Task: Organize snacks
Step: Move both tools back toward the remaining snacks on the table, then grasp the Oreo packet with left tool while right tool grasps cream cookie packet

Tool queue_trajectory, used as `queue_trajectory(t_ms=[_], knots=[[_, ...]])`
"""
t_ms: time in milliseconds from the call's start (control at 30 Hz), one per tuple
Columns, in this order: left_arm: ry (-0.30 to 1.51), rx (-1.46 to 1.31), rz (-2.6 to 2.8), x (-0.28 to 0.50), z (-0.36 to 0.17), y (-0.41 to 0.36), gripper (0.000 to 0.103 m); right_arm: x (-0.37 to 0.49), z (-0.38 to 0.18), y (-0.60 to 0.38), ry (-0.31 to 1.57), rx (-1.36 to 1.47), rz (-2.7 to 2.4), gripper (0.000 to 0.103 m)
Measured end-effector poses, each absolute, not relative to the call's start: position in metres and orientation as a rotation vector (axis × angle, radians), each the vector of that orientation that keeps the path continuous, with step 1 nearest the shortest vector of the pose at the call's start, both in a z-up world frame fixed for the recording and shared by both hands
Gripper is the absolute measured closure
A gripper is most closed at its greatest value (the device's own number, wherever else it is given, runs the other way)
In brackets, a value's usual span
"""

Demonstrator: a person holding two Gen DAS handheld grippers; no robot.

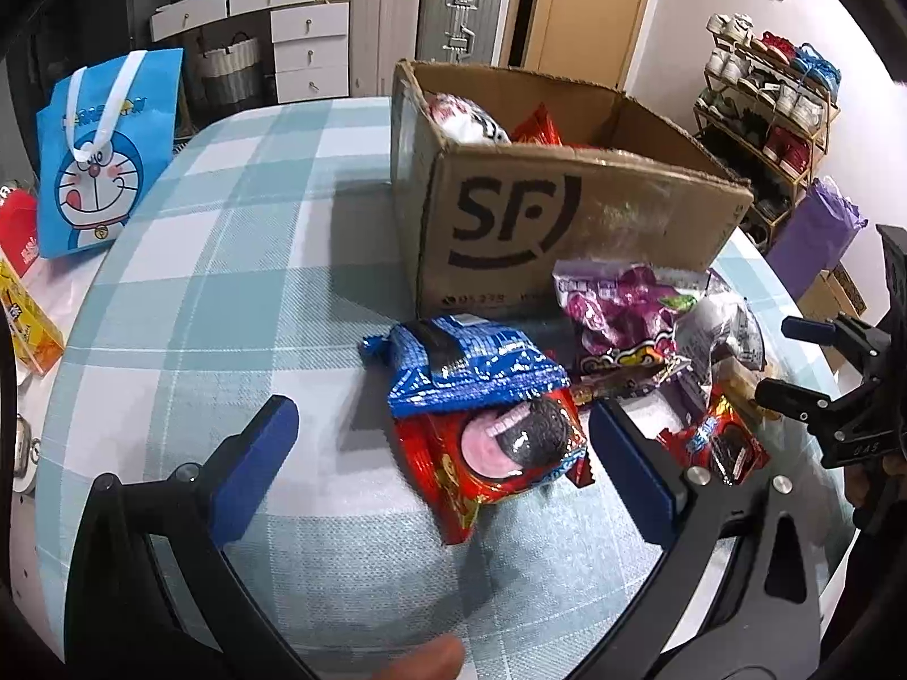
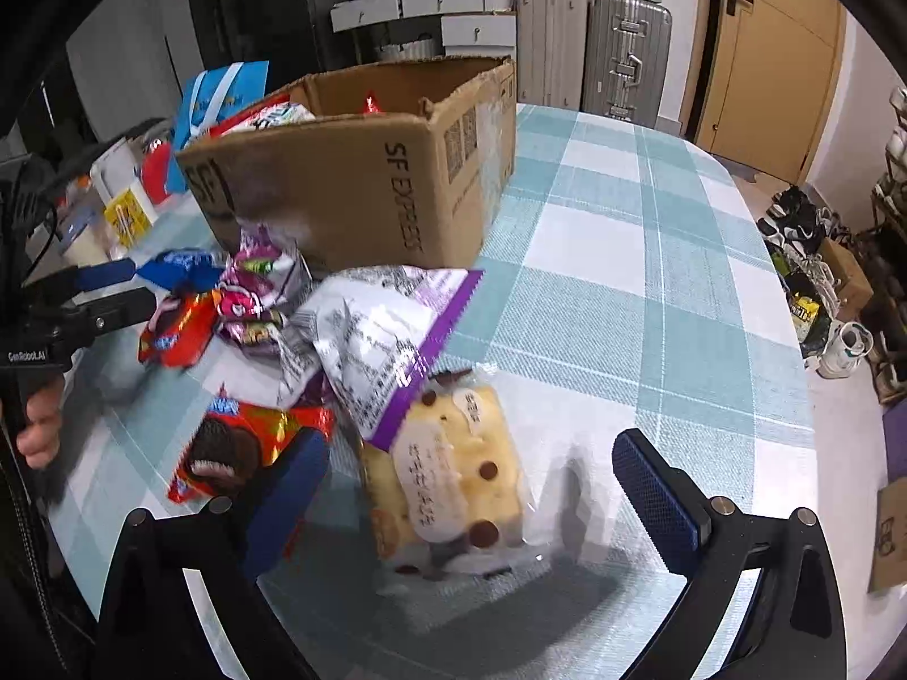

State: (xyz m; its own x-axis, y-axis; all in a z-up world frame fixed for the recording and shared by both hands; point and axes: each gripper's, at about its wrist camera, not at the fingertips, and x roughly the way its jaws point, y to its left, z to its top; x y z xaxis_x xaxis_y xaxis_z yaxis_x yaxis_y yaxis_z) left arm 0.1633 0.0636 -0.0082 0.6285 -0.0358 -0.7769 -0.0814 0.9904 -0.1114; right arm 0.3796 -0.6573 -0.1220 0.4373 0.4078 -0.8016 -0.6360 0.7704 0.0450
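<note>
Checked tablecloth (image 1: 227, 260) — glossy crinkled snack packets (image 1: 487, 442) piled; left gripper (image 1: 442, 442) and right gripper (image 2: 476, 487) gape, empty.

Teal-white plaid tablecloth (image 1: 238, 260) – brown box (image 1: 567, 215) – blue snack pack (image 1: 470, 362), red cookie pack (image 1: 493, 453)

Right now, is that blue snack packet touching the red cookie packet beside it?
Touching. The left wrist view shows the blue packet lying partly over the red cookie packet, its lower edge covering the red one's top.
</note>
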Motion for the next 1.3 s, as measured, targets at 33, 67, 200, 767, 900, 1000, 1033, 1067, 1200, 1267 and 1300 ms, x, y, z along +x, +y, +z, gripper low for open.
queue_trajectory(t_ms=[33, 67, 200, 767, 900, 1000, 1033, 1067, 1200, 1267, 1300], knots=[[0.898, -0.141, 0.023, 0.164, -0.01, 0.062, 0.001, 0.379, -0.122, -0.658, 0.908, -0.282, 0.663, 0.001], [0.905, -0.14, 0.021, 0.165, -0.012, 0.061, 0.001, 0.379, -0.122, -0.659, 0.908, -0.284, 0.669, 0.001], [0.924, -0.145, 0.016, 0.166, -0.019, 0.059, 0.001, 0.377, -0.122, -0.661, 0.909, -0.299, 0.685, 0.003], [0.965, -0.146, 0.018, 0.174, -0.037, 0.053, 0.001, 0.367, -0.135, -0.652, 0.941, -0.399, 0.727, 0.04], [0.97, -0.149, 0.016, 0.174, -0.039, 0.052, 0.001, 0.365, -0.133, -0.653, 0.927, -0.406, 0.743, 0.044], [0.972, -0.153, 0.017, 0.174, -0.039, 0.053, 0.001, 0.359, -0.13, -0.653, 0.91, -0.408, 0.773, 0.044], [0.974, -0.159, 0.017, 0.174, -0.04, 0.054, 0.001, 0.358, -0.126, -0.654, 0.901, -0.392, 0.797, 0.044], [0.975, -0.163, 0.017, 0.174, -0.04, 0.055, 0.001, 0.355, -0.125, -0.654, 0.897, -0.386, 0.805, 0.045], [0.98, -0.168, 0.017, 0.175, -0.043, 0.057, 0.001, 0.35, -0.116, -0.656, 0.882, -0.347, 0.87, 0.045], [0.983, -0.167, 0.016, 0.176, -0.044, 0.056, 0.001, 0.349, -0.113, -0.656, 0.876, -0.338, 0.884, 0.045], [0.983, -0.163, 0.016, 0.176, -0.045, 0.054, 0.001, 0.348, -0.112, -0.655, 0.875, -0.333, 0.889, 0.045]])
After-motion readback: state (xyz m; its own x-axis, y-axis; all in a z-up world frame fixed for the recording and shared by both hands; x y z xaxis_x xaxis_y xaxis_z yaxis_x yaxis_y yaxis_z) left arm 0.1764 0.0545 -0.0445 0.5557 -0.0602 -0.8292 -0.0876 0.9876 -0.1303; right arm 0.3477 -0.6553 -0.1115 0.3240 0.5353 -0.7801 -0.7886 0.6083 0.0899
